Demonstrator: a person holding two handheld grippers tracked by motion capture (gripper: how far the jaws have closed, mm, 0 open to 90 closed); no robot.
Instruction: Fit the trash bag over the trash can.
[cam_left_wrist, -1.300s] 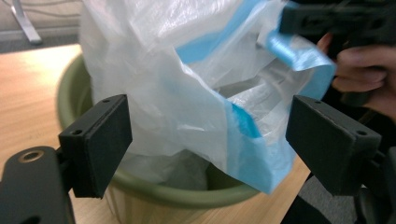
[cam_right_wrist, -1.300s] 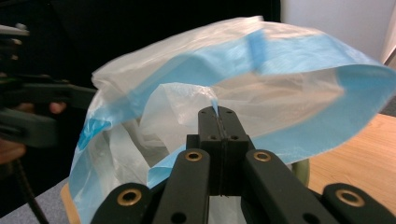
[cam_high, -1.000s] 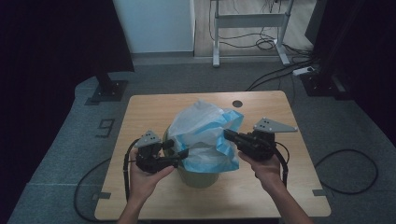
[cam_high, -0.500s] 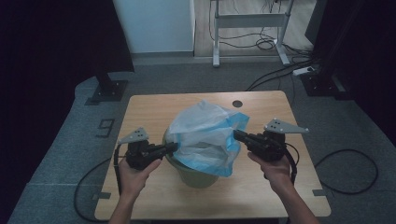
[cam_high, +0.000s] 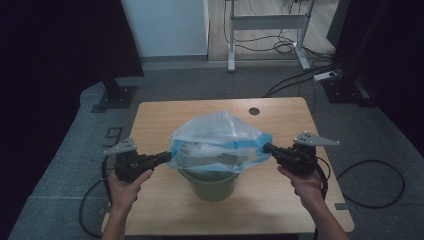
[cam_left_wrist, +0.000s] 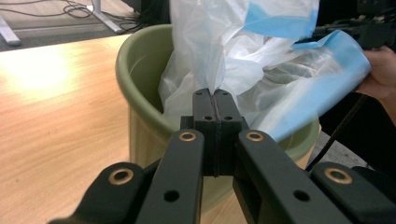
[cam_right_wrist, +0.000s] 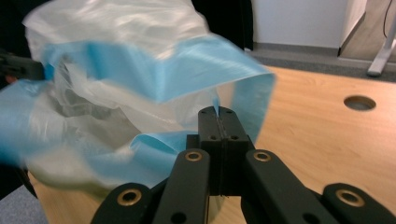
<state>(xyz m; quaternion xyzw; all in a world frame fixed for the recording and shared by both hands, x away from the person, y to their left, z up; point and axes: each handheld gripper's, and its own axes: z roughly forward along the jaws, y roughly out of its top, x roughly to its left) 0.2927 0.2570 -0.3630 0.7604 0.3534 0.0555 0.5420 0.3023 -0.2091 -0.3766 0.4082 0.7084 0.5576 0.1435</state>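
A clear plastic bag (cam_high: 217, 140) with a blue rim band is stretched wide above a green bucket (cam_high: 209, 184) near the table's front. My left gripper (cam_high: 166, 157) is shut on the bag's left edge, and its jaws pinch the film (cam_left_wrist: 215, 95) over the bucket's rim (cam_left_wrist: 135, 56). My right gripper (cam_high: 266, 148) is shut on the bag's right edge, with the blue band (cam_right_wrist: 187, 70) pinched at its tips (cam_right_wrist: 218, 112). The bag's lower part hangs inside the bucket.
The wooden table (cam_high: 160, 117) has a round cable hole (cam_high: 254, 111) at the back right. Beyond the table stand a desk frame (cam_high: 265, 30) and cables on the floor. Black cables (cam_high: 372, 170) trail from both grippers off the table sides.
Both grippers have pulled apart, the left going left and the right going right, and the bag's mouth has spread from bunched to wide over the bucket.
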